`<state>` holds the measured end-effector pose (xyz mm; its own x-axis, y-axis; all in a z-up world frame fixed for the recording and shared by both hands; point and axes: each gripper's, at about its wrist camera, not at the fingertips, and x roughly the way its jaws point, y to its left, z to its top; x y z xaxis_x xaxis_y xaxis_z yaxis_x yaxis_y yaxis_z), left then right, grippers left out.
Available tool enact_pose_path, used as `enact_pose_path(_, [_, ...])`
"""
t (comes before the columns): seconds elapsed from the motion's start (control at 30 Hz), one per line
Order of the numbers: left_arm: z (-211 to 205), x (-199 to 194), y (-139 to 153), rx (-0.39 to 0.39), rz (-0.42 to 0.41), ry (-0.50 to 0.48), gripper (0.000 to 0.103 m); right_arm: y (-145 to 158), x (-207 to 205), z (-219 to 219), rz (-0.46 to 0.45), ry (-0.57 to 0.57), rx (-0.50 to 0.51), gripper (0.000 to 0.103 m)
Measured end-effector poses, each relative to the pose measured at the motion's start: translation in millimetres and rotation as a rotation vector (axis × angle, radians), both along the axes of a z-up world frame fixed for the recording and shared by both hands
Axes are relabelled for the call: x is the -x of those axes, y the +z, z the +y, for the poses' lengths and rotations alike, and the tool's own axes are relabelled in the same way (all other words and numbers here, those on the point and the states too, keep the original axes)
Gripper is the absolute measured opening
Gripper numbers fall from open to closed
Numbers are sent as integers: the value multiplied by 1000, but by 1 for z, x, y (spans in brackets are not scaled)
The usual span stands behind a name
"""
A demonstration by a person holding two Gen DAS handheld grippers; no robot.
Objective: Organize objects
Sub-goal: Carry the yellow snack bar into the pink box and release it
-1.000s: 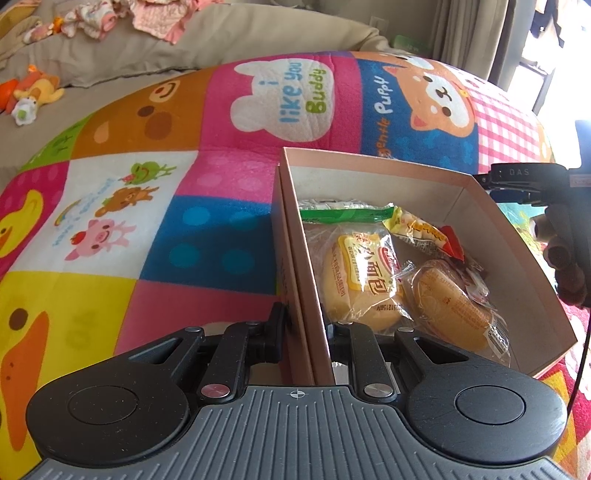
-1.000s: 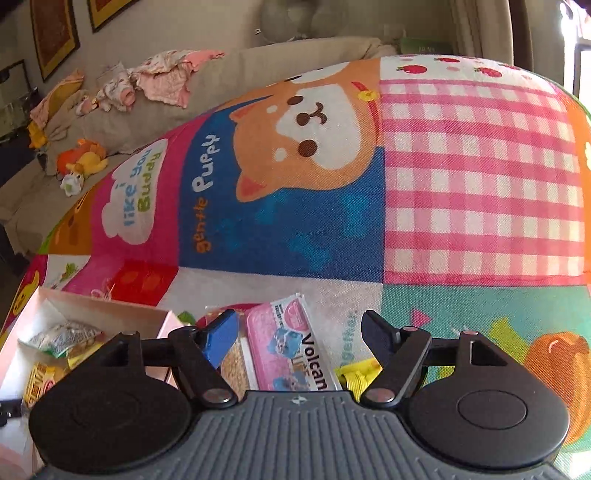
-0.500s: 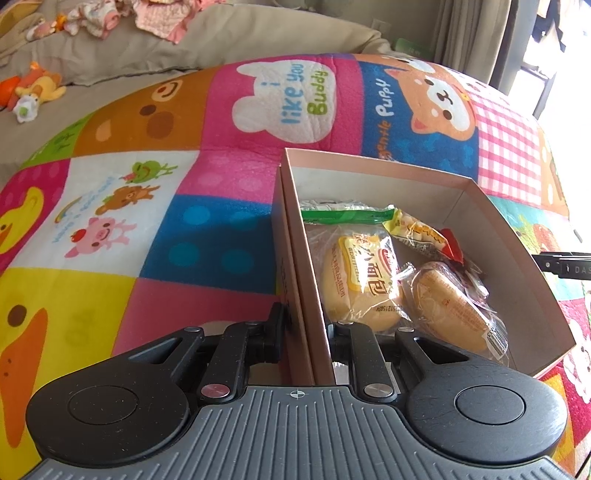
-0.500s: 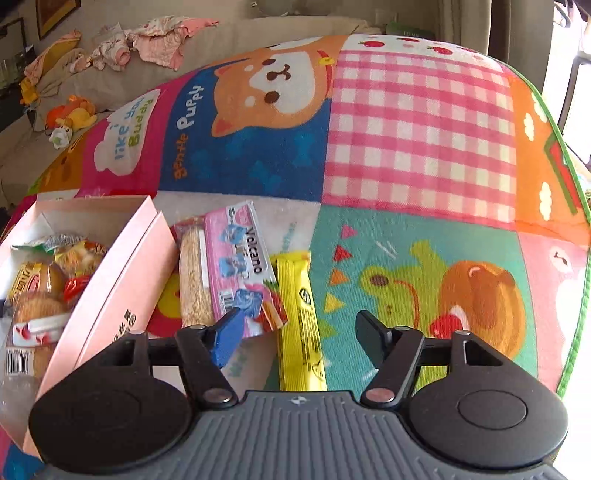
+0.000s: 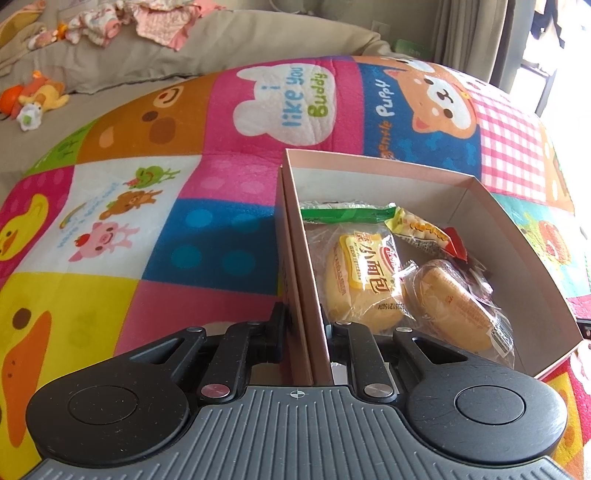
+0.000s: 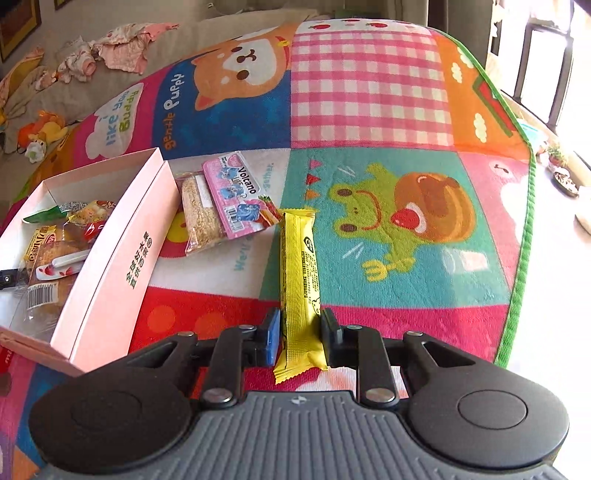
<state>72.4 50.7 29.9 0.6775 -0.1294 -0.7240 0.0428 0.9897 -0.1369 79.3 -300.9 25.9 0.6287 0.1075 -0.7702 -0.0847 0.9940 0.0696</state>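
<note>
A pink cardboard box (image 5: 436,181) sits on the colourful play mat and holds several wrapped bread buns (image 5: 364,277) and snack packets. My left gripper (image 5: 304,332) is shut on the box's near left wall. In the right wrist view the box (image 6: 122,251) lies at the left. My right gripper (image 6: 299,336) is shut on the near end of a long yellow snack bar (image 6: 299,266) lying on the mat. A pink Volcano packet (image 6: 240,195) and a clear bag of grain bars (image 6: 201,214) lie beside the box.
The play mat (image 6: 369,103) has a green border at the right, with bare floor beyond. A beige cushion with clothes (image 5: 147,22) and soft toys (image 5: 33,96) lies behind the mat.
My right gripper moved down and back over the yellow bar and closed its fingers on the bar's near end. The left gripper kept its hold on the box wall.
</note>
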Motion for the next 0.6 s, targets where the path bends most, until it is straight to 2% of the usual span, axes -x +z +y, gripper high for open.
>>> enact_pose_path(0.13, [1, 0, 0, 7, 0, -3, 17, 5, 35, 11, 51, 31, -50, 23])
enact_pose_path(0.23, [1, -1, 0, 10, 1, -3, 17, 7, 47, 22, 55, 52, -29, 23])
enact_pose_path(0.47, [2, -2, -1, 17, 1, -6, 17, -3, 16, 19, 61, -19, 1, 25])
enact_pose_path(0.6, [2, -2, -1, 17, 1, -6, 17, -5, 1, 26, 40, -6, 32, 27])
